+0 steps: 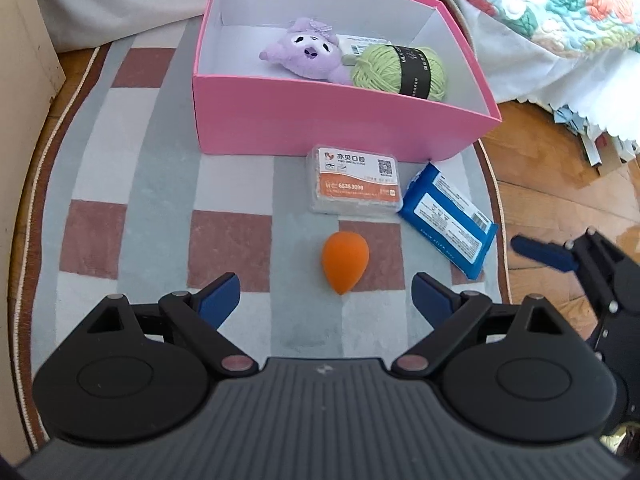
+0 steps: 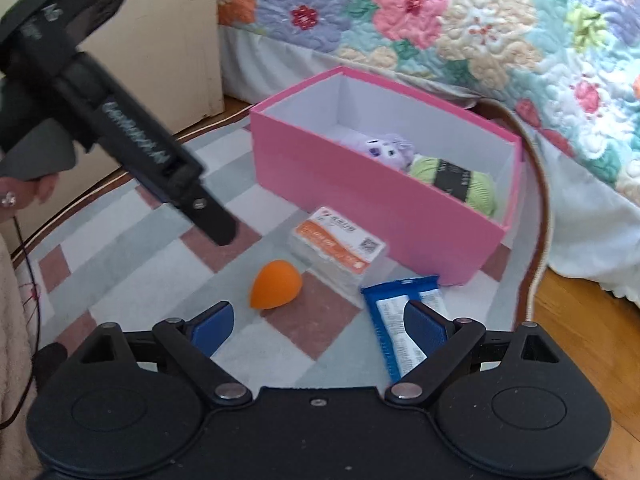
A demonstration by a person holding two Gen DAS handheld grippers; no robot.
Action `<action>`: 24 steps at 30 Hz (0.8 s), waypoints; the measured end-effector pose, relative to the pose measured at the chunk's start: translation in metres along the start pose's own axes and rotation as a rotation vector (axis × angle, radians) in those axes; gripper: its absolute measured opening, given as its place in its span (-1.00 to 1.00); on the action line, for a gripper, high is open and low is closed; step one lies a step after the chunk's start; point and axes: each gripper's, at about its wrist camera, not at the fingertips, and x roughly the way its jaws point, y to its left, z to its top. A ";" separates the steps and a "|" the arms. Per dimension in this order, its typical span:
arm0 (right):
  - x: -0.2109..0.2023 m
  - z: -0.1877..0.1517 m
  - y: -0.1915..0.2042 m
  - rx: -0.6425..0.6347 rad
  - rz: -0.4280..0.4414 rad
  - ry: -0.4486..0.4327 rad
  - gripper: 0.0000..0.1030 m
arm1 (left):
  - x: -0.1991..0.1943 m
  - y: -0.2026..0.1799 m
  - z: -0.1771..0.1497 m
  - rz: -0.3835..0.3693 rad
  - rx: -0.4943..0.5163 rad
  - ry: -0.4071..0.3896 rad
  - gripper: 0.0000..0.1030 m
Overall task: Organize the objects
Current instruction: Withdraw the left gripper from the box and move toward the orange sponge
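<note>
Three items on rug: sponge, case, packet; two in box.

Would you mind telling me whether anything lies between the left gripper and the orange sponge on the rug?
Nothing visible does. The left gripper is open, and the orange sponge lies on bare rug just ahead of its fingertips. The clear card box and blue packet lie beyond the sponge, before the pink box.

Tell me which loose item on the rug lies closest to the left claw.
The orange sponge: it lies just ahead of the open left claw, while the clear case and blue packet sit farther off by the box.
</note>
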 end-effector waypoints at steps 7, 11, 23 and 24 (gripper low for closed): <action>0.010 -0.005 0.006 0.005 0.025 0.010 0.74 | 0.011 0.001 -0.002 -0.027 0.011 -0.010 0.81; 0.015 -0.006 0.012 -0.011 0.056 0.002 0.72 | 0.025 0.008 -0.004 -0.033 -0.024 0.032 0.81; 0.035 -0.009 0.031 -0.093 0.000 -0.027 0.71 | 0.041 0.029 -0.011 -0.093 -0.075 -0.006 0.77; 0.037 -0.009 0.031 -0.089 0.005 -0.036 0.71 | 0.042 0.029 -0.012 -0.100 -0.072 -0.013 0.76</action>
